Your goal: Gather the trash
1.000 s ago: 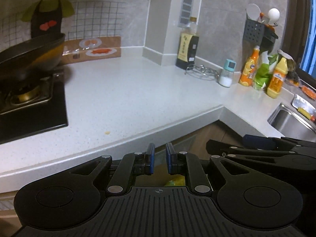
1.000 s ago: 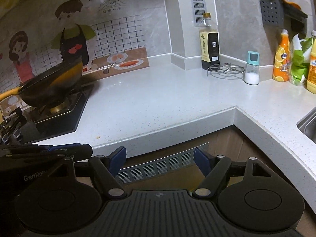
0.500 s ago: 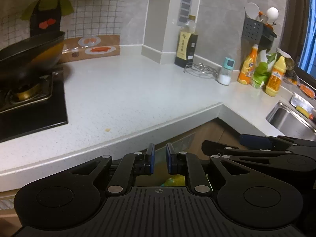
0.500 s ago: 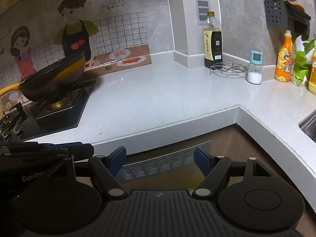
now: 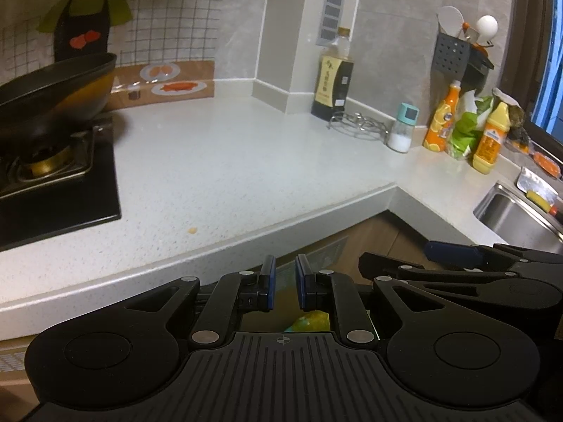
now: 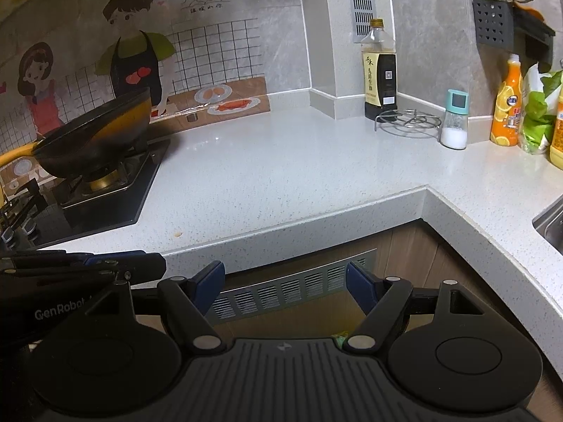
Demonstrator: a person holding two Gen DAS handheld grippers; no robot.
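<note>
Both grippers have drawn slightly back from the countertop (image 5: 267,161), left gripper (image 5: 284,283) nearly clenched on nothing, right gripper (image 6: 284,286) released, suggesting collection is nearly done.

We see a pale speckled L-shaped counter (image 6: 281,161) filling mid-frame, grey tiled walls (image 6: 429,35) behind it, and a cartoon cooking mural (image 6: 133,45) at upper left. Brown cabinet fronts (image 6: 415,246) with a vent grille (image 6: 292,288) sit below; a window (image 5: 549,70) edges the far right.
</note>
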